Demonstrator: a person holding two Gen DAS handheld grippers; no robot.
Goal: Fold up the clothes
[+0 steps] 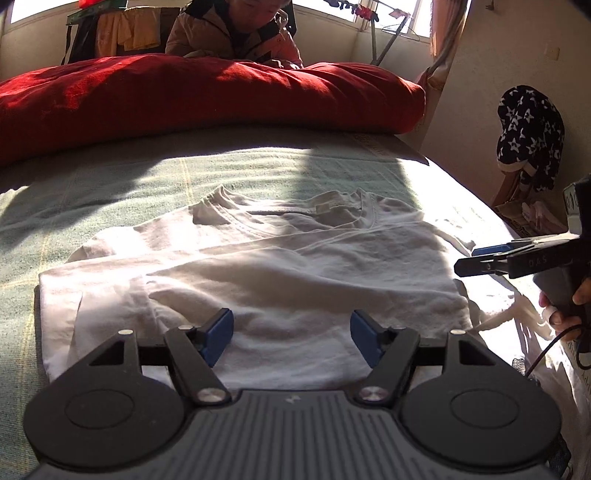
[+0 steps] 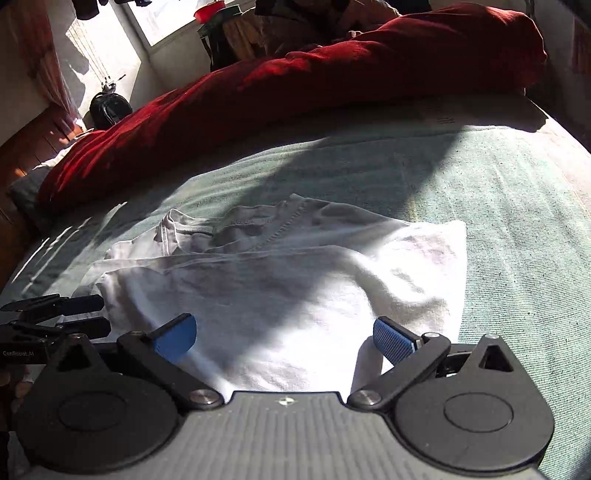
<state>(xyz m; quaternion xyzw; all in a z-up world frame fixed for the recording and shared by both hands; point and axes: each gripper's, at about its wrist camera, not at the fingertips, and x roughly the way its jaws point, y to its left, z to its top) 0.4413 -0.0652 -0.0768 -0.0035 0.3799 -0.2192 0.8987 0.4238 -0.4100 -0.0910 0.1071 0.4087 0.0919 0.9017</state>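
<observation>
The left claw (image 1: 291,332) is hanging released over the limp white T-shirt (image 1: 258,266); the right claw (image 2: 284,336) is likewise gaping, apparently empty; the near hem is offering the best pinch.

Likely a home bedroom: bed (image 1: 110,177), red duvet (image 1: 207,96), drying rack (image 1: 373,22).

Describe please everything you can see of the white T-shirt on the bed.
The white T-shirt looks like soft cotton, with a ribbed, stitched collar at its far end. It lies flat but wrinkled on the green bedspread, its sides apparently folded inward into a rough rectangle, half in sunlight, half in shadow. Both grippers hover over its near edge with open jaws; nothing grips it.
</observation>
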